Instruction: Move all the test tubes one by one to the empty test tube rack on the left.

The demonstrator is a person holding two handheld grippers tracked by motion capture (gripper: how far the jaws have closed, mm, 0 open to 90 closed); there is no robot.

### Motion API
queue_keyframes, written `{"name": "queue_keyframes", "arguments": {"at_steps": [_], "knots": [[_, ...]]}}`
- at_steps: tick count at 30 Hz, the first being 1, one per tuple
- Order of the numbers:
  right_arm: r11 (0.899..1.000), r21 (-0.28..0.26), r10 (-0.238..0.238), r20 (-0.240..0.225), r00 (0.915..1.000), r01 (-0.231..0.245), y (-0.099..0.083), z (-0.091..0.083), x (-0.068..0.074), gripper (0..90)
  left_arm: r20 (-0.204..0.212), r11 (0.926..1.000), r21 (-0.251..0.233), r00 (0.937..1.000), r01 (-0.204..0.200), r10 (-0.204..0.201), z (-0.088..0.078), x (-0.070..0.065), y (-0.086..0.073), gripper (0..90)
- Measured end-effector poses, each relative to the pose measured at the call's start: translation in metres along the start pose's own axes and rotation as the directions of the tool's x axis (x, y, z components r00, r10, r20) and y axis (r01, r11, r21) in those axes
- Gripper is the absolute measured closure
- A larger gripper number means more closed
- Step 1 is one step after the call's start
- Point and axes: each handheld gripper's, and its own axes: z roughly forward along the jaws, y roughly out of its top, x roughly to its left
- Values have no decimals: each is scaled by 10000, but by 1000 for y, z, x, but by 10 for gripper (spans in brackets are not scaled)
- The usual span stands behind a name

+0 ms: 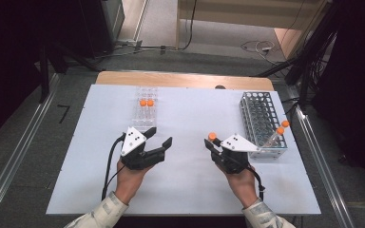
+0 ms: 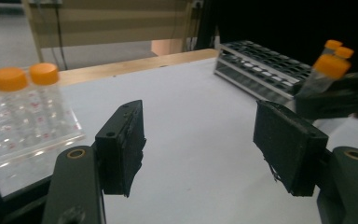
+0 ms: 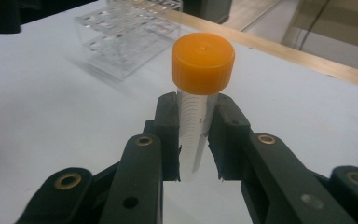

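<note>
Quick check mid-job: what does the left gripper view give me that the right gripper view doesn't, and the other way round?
Left gripper view alone: the grey metal grid rack with two orange-capped tubes in it, and the left tongs open with nothing between them. Right gripper view alone: the right tongs shut on the clear orange-capped tube, seen close. Shared: the white table top, the clear plastic rack and that held tube.

Clear tube with orange cap is standing upright, pinched at mid-body, cap well above the pinch point. It's sitting over the white mat, left of the metal rack, well clear of it.
</note>
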Motion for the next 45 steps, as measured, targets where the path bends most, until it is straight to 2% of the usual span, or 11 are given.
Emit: {"name": "queue_keyframes", "arguments": {"at_steps": [6,11,20,33,41,45], "knots": [[9991,142,-386,-600,9975,395,1,10,21,724,804,9995,42,9963,-322,317,3,-19,4,343],[9974,234,-653,-1021,9926,680,2,17,36,724,1245,9985,55,9908,-550,539,6,-28,4,413],[9962,257,-793,-1367,9874,835,3,23,50,724,1682,9954,243,9819,-923,870,14,-35,-1,567],[9965,182,-776,-1564,9846,814,5,20,51,724,1639,9929,375,9808,-1132,1057,18,-36,-4,676],[9971,187,-702,-1627,9842,743,5,20,51,714,1572,9935,336,9822,-1091,1026,17,-35,-4,694],[9978,163,-604,-1801,9818,644,5,19,46,546,1500,9953,231,9846,-944,900,15,-32,-2,694]]}}
